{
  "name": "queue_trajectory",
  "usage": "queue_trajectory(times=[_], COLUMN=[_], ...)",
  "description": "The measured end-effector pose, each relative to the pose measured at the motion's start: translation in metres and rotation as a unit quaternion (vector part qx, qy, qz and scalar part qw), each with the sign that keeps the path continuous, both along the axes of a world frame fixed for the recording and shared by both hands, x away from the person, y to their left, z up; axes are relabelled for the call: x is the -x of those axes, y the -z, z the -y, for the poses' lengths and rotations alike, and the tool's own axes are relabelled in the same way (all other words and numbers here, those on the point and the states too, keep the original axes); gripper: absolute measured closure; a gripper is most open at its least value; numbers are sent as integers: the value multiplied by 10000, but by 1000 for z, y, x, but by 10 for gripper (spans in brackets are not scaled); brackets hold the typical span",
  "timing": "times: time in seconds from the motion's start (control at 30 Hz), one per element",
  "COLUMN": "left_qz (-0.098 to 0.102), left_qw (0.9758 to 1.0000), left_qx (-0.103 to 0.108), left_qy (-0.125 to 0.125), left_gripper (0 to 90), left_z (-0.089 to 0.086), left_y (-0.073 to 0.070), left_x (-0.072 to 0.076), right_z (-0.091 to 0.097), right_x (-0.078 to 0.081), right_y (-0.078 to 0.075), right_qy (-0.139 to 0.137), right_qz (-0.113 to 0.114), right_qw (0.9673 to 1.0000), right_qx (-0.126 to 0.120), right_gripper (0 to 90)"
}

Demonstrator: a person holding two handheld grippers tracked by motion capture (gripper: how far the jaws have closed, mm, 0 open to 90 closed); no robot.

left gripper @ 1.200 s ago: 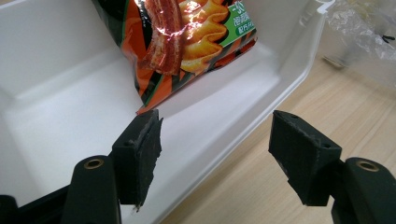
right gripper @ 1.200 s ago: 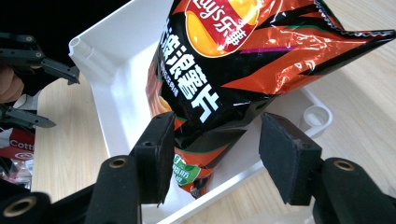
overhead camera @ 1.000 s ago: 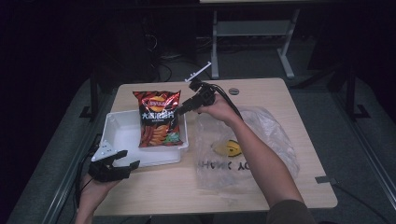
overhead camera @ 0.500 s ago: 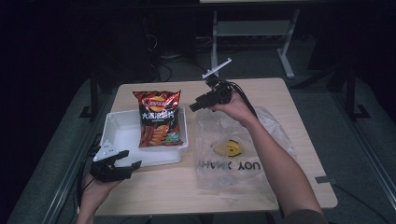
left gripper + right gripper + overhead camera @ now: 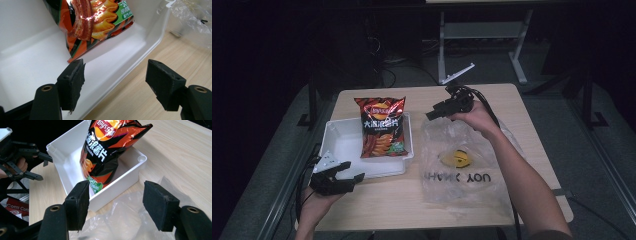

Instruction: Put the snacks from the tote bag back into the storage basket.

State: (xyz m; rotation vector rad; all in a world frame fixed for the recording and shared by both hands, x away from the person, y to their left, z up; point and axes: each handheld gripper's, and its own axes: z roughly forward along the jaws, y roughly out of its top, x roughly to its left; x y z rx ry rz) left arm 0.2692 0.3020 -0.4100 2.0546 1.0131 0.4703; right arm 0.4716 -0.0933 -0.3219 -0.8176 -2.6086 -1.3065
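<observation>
A red-orange chip bag (image 5: 381, 127) leans upright in a white bin (image 5: 343, 150) at the table's left. My left gripper (image 5: 354, 171) hovers open at the bin's near left corner. In the left gripper view its jaws straddle the bin's wall (image 5: 140, 50), with the chip bag (image 5: 92, 22) just ahead. My right gripper (image 5: 430, 114) is held open above the far edge of a clear plastic bag (image 5: 462, 180), to the right of the bin. The right gripper view looks past the open right gripper (image 5: 117, 197) at the chip bag (image 5: 110, 147) and bin (image 5: 67, 152).
The plastic bag lies flat at the table's centre-right, printed THANK YOU, with a yellow object (image 5: 456, 158) inside. Bare wooden table (image 5: 422, 95) shows behind the bin and along the front edge. A white desk frame (image 5: 482, 30) stands on the floor beyond the table.
My right gripper has drawn away from the chip bag's top corner and moved right, over the plastic bag's far edge. The left gripper has barely shifted.
</observation>
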Motion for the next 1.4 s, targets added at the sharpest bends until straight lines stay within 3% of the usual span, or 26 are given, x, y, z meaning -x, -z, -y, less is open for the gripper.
queue_trajectory(times=[0.43,0.97,1.4], left_qz=[-25,-50,-73], left_qw=[10000,10000,10000], left_qx=[34,-5,-21], left_qy=[-24,14,41], left_gripper=[293,281,279], left_z=[-1,1,2], left_y=[1,2,3], left_x=[0,-1,-2], right_z=[17,43,71], right_x=[5,15,30], right_y=[-1,-12,-12], right_qy=[96,270,420], right_qz=[67,151,166], right_qw=[9999,9995,9989], right_qx=[-27,-79,-105], right_gripper=[347,333,318])
